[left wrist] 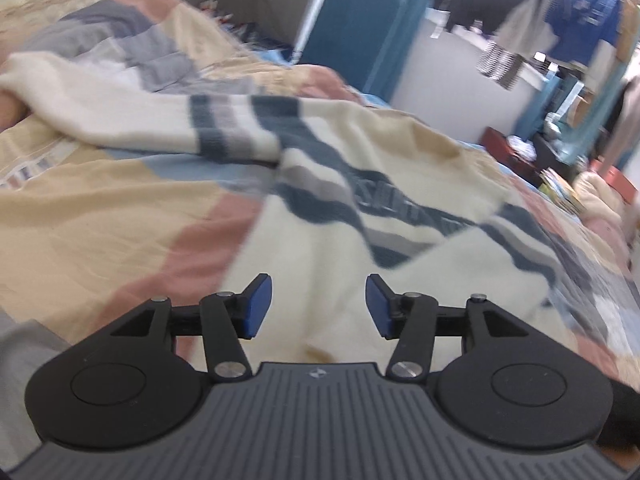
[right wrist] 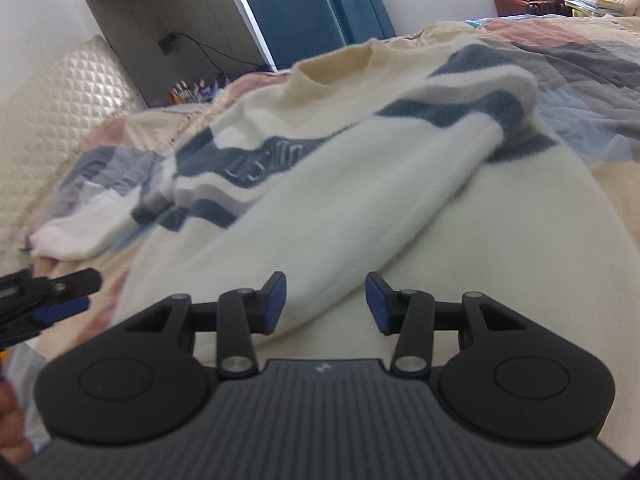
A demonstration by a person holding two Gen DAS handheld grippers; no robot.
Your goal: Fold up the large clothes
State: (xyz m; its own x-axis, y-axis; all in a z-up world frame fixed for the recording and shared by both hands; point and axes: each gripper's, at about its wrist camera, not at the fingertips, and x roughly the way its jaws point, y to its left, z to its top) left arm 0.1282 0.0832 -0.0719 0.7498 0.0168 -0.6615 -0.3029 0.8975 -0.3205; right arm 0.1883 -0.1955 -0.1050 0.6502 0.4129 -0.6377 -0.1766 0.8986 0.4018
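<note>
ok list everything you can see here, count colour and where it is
sweater: one, cream with blue and grey stripes, spread on the bed, one sleeve folded across its front
quilt: one, beige, pink, grey and pale blue patches, covering the bed under the sweater
chair: one, blue, beyond the far edge of the bed
books: a small stack, mixed colours, far right past the bed
hanging clothes: several, blue, white and dark, in the background
left gripper: one, black with blue pads, open over the sweater
right gripper: one, black with blue pads, open over the sweater
</note>
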